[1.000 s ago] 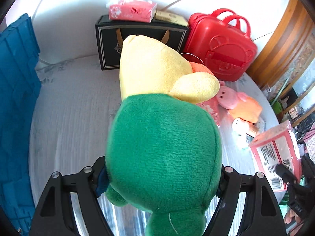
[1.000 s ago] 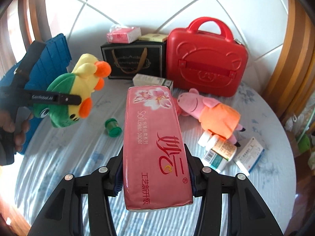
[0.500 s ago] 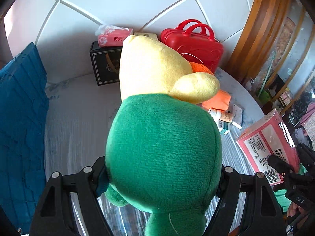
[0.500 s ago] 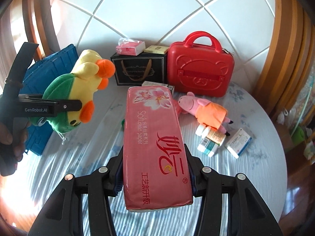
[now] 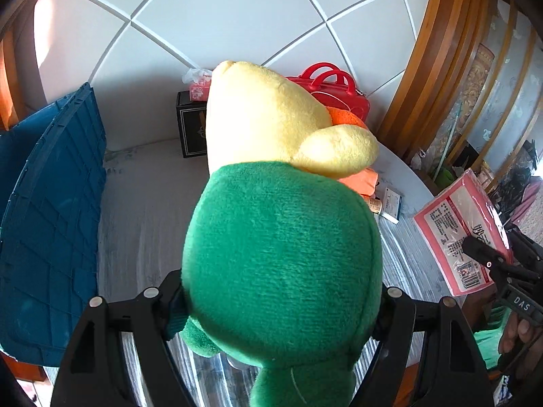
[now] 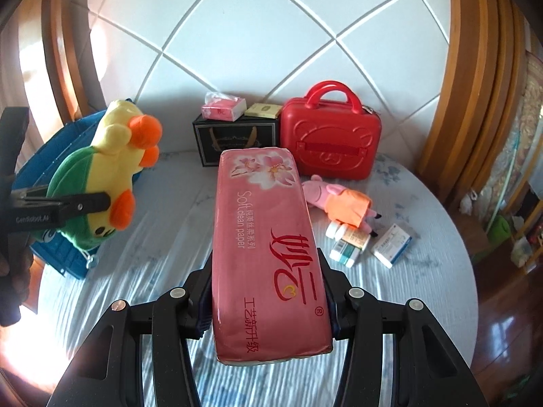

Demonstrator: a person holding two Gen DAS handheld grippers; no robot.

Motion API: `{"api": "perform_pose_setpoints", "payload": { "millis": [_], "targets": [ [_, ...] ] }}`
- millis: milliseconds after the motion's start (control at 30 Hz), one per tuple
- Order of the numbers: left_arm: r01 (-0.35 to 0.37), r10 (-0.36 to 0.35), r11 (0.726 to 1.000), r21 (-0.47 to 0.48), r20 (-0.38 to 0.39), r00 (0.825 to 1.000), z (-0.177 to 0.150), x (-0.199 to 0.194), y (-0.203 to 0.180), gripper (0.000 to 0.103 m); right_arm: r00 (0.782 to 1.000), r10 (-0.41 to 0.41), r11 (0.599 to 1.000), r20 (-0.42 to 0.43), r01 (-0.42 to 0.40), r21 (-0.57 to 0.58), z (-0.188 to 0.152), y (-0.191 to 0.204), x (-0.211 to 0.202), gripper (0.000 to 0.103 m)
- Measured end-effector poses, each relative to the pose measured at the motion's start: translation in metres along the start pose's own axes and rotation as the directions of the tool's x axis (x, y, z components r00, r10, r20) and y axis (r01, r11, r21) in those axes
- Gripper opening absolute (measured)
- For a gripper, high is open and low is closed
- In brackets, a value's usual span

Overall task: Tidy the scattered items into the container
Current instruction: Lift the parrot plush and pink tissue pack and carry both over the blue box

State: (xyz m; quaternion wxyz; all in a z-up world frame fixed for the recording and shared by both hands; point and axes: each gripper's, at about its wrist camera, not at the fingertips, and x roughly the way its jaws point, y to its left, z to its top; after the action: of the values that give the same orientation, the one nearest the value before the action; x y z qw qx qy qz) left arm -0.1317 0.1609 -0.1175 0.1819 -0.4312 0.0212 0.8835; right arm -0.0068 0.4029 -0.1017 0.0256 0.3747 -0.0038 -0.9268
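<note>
Both loads are now carried well above the round table; a second earlier they hung closer to the cloth, and more of the wall and wooden frame now shows behind them. The left gripper is clamped on the green body of the plush duck, unchanged in the jaws. The right gripper squeezes the near end of the pink tissue pack, likewise unchanged. The blue crate, probably the container, stands at the table's left edge, just beside the duck. Judgement: the lift is complete and transfer to the crate comes next. The pig plush, medicine bottles and medicine box remain on the table at right.
</note>
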Motion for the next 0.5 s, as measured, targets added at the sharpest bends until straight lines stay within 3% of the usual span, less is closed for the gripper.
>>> {"api": "perform_pose_setpoints", "payload": {
  "millis": [500],
  "targets": [
    [0.051, -0.053, 0.998, 0.046, 0.042, 0.998, -0.023, -0.043, -0.005, 0.078, 0.999, -0.009, 1.0, 0.04, 0.009, 0.001, 0.0, 0.027, -0.028, 0.049]
  ]
}}
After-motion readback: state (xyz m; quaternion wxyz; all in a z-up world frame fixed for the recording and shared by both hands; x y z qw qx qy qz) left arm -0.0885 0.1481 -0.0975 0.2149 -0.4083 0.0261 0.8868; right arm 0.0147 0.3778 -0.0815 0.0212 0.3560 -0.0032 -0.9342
